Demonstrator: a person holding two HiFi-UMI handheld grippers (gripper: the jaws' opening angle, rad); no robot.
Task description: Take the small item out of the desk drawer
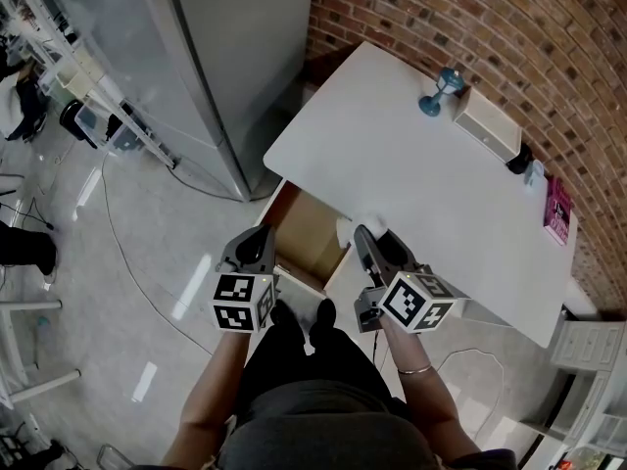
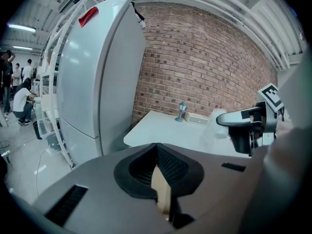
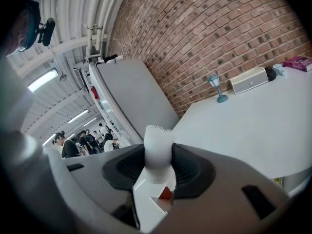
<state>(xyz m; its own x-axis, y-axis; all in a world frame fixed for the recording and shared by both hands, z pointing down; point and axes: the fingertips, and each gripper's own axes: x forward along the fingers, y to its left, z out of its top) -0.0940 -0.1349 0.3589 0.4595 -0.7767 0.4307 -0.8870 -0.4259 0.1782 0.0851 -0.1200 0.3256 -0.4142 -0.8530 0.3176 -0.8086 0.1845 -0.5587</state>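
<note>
Brick wall (image 1: 470, 27) along the back. A tall grey fridge (image 1: 196, 67) stands on the left, next to it.

White desk (image 1: 392, 174) sits against the wall, with its near corner just beside the fridge.

Desk drawer (image 1: 306, 231) is pulled out below the desk's front edge, and its tan inside shows in the head view.

Left gripper (image 1: 257, 248) hangs over the drawer's left side. Its own view shows the jaw tips pressed together with nothing between them. Only the tan of the drawer shows through the slit lower down.

Right gripper (image 1: 368, 245) is at the desk's front edge, just right of the drawer and pointing toward the wall.

Far side of the desk, along the wall: a white box (image 1: 487, 125), a pink book (image 1: 558, 211) near the right corner, a small dark object (image 1: 519, 157) between those two, and a little blue lamp figurine (image 1: 443, 88) just left of the box.

Small item (image 3: 158, 140) is a soft white roll with a frayed top edge.
- It is pinched upright between the right gripper's pads, and both pads touch its sides.
- The top end sticks out past the jaw tips, and the lower end runs down into the gap between the jaws.
- The jaws are held partly apart by its width.
- It is out of the drawer, at the desk's front edge beside the open drawer. I can't tell whether it touches the desktop.
</note>
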